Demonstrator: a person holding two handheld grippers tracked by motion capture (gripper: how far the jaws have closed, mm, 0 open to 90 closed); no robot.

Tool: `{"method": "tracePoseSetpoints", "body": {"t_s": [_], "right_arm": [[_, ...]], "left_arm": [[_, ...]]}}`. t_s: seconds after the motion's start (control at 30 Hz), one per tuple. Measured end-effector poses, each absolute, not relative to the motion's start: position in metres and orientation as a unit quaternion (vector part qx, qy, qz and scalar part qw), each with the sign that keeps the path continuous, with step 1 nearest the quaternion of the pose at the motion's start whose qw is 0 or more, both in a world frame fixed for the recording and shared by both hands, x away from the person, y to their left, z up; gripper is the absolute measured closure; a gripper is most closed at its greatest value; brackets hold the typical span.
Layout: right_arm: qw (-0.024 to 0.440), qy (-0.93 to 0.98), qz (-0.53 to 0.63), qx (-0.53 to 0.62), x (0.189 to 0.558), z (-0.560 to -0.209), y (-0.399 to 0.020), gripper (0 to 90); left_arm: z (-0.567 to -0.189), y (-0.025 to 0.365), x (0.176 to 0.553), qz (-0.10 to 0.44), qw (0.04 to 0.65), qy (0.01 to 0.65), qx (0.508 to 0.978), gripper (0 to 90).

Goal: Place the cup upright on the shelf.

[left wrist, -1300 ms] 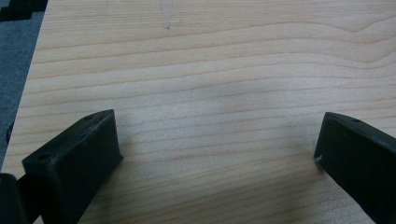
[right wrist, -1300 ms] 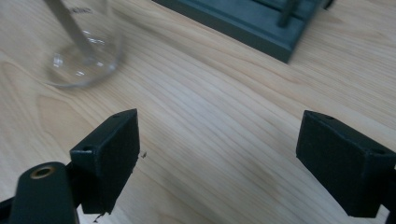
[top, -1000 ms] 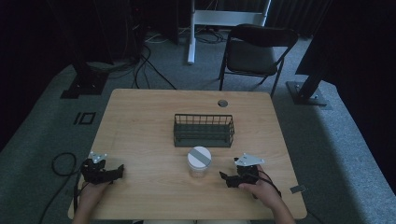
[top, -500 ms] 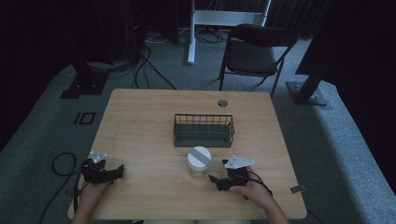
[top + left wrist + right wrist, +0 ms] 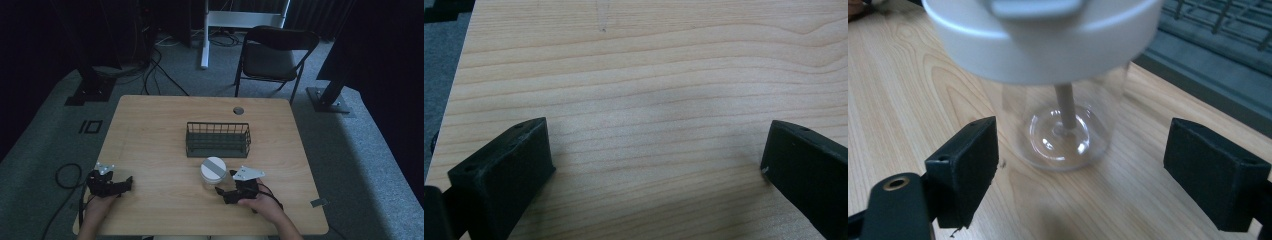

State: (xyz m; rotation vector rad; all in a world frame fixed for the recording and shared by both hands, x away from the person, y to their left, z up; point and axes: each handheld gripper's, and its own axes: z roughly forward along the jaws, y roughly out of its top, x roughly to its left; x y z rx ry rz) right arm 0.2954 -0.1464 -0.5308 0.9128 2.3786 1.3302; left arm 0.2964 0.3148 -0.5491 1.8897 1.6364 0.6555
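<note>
- Since a second ago, the right gripper (image 5: 223,194) has slid left and toward the near edge, and now sits close to the jar (image 5: 213,172); the left gripper (image 5: 126,183) has stayed put.
- Right gripper (image 5: 1080,170): its jaws are wide open, one on each side of the jar, and they are not touching it. It holds nothing.
- The jar is clear with a white lid (image 5: 1048,35). It stands upright on the wooden table (image 5: 150,130), just in front of the wire basket (image 5: 218,139).
- Inside the jar (image 5: 1068,125) a thin stick stands up from the bottom.
- Left gripper (image 5: 656,165): its jaws are wide open over bare wood near the left front corner of the table (image 5: 649,75). It holds nothing.
- A person's hands come in from the near edge, one on each gripper.
</note>
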Motion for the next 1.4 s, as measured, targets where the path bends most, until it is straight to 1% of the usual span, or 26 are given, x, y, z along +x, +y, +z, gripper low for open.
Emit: {"method": "tracePoseSetpoints", "body": {"t_s": [0.6, 1.2, 1.3, 1.33, 1.4], "right_arm": [[0.129, 0.801, 0.491, 0.318, 0.296, -0.533, -0.124, 13.0], [0.155, 0.779, 0.499, 0.346, 0.298, -0.542, -0.108, 11.9], [0.163, 0.775, 0.498, 0.354, 0.299, -0.542, -0.105, 12.2], [0.158, 0.775, 0.498, 0.355, 0.300, -0.542, -0.104, 12.2], [0.166, 0.772, 0.499, 0.357, 0.300, -0.542, -0.102, 14.0]], "left_arm": [[-0.549, 0.315, 0.296, 0.243, 0.276, 0.607, 0.704, 0.2], [-0.549, 0.315, 0.296, 0.243, 0.276, 0.607, 0.704, 0.2], [-0.549, 0.315, 0.296, 0.243, 0.276, 0.607, 0.704, 0.2], [-0.549, 0.315, 0.296, 0.243, 0.276, 0.607, 0.704, 0.2], [-0.549, 0.315, 0.296, 0.243, 0.276, 0.607, 0.704, 0.2]]}}
